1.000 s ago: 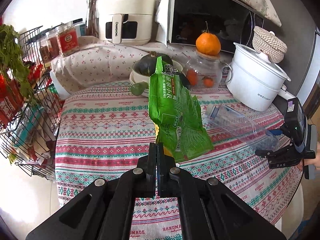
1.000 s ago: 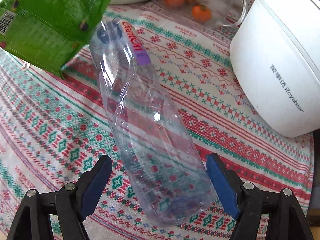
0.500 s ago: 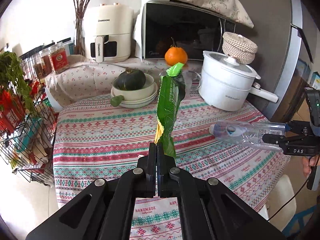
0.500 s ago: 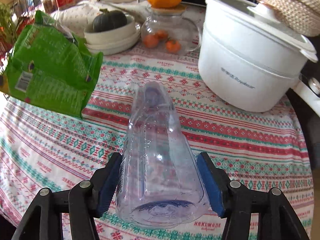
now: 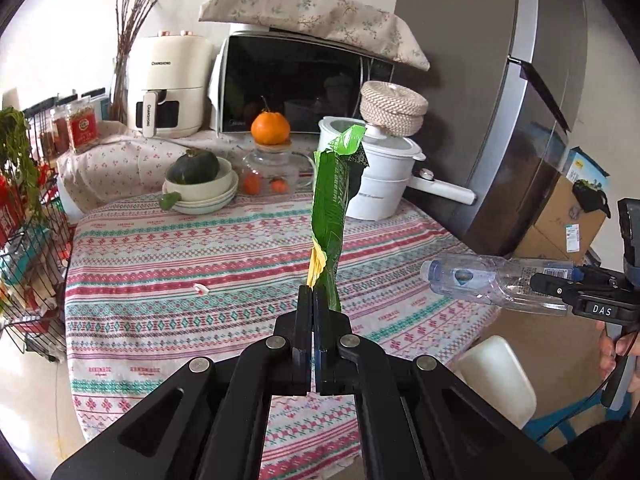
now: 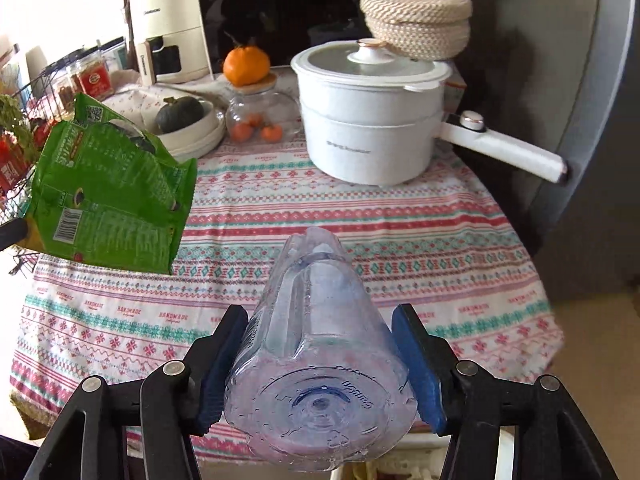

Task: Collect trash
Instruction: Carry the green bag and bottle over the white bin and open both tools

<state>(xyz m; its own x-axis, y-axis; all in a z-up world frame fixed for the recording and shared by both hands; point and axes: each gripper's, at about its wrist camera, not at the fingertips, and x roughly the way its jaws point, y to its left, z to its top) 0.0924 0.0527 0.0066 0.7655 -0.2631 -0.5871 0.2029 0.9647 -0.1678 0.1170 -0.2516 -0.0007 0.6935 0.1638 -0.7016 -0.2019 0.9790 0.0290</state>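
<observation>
The clear plastic bottle (image 6: 316, 364) has left the table (image 6: 360, 216), clamped in my right hand-held gripper (image 6: 320, 364) at its edge. My left hand-held gripper (image 5: 312, 300) pinches the green snack wrapper (image 5: 332, 208) aloft. Both lifted; a bin comes next, I judge.

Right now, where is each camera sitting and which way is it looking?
Left wrist: on the left gripper, looking forward over the table to the microwave; its shut black fingers pinch the green wrapper; the right gripper and a hand show too.
Right wrist: on the right gripper, facing the white pot; its blue pads squeeze the clear bottle.
Both see wrapper, bottle, pot, tablecloth.
</observation>
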